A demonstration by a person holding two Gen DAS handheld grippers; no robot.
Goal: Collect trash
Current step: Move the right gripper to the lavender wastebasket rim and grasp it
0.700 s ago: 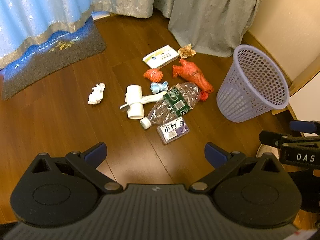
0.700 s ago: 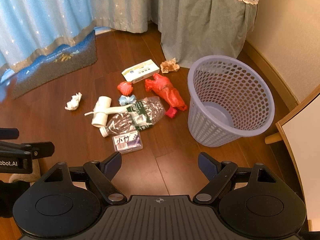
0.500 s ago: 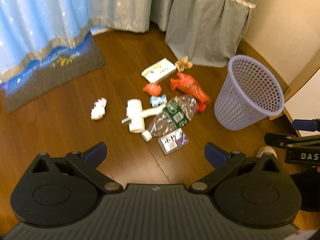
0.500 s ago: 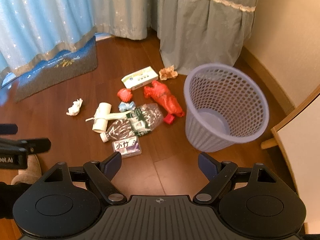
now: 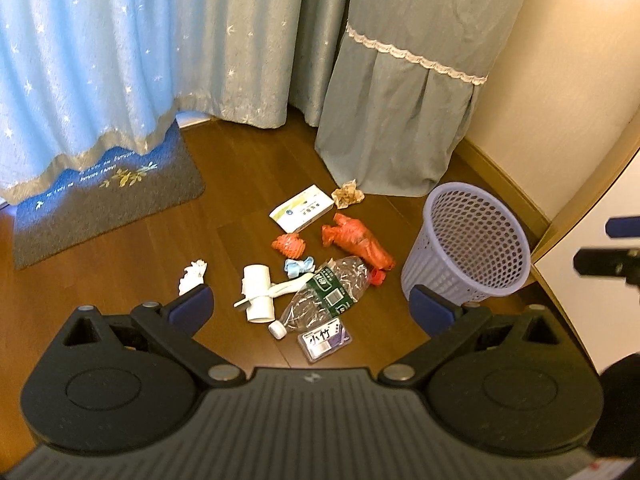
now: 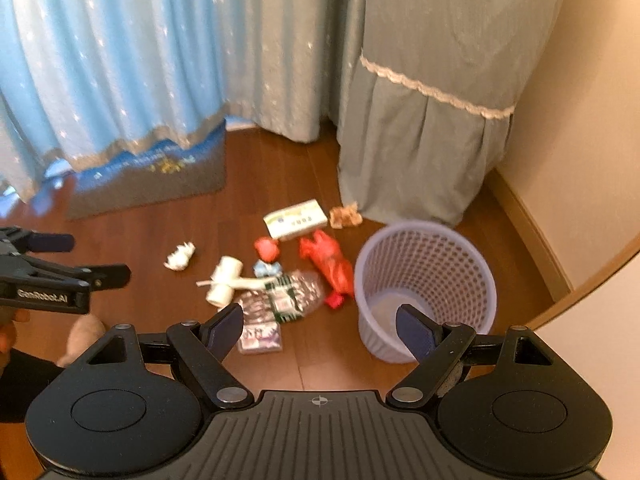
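- We judge the task barely begun: the lilac mesh basket (image 6: pixel 426 280) on the right looks empty, only its bare bottom showing.
- All the litter lies on the wooden floor (image 5: pixel 120 280) left of the basket: a crushed clear bottle (image 5: pixel 324 300), a red plastic bag (image 5: pixel 360 240), a white-and-yellow box (image 5: pixel 301 213), a small purple pack (image 5: pixel 325 338) nearest us, a white roll (image 5: pixel 259 292), a white tissue wad (image 5: pixel 193 276) farthest left, and a brown crumple (image 5: pixel 348 196) by the far curtain.
- Our left gripper (image 5: pixel 312 312) and right gripper (image 6: pixel 320 330) hover above the floor, fingers spread wide, nothing between them.
- Every piece is left to collect.
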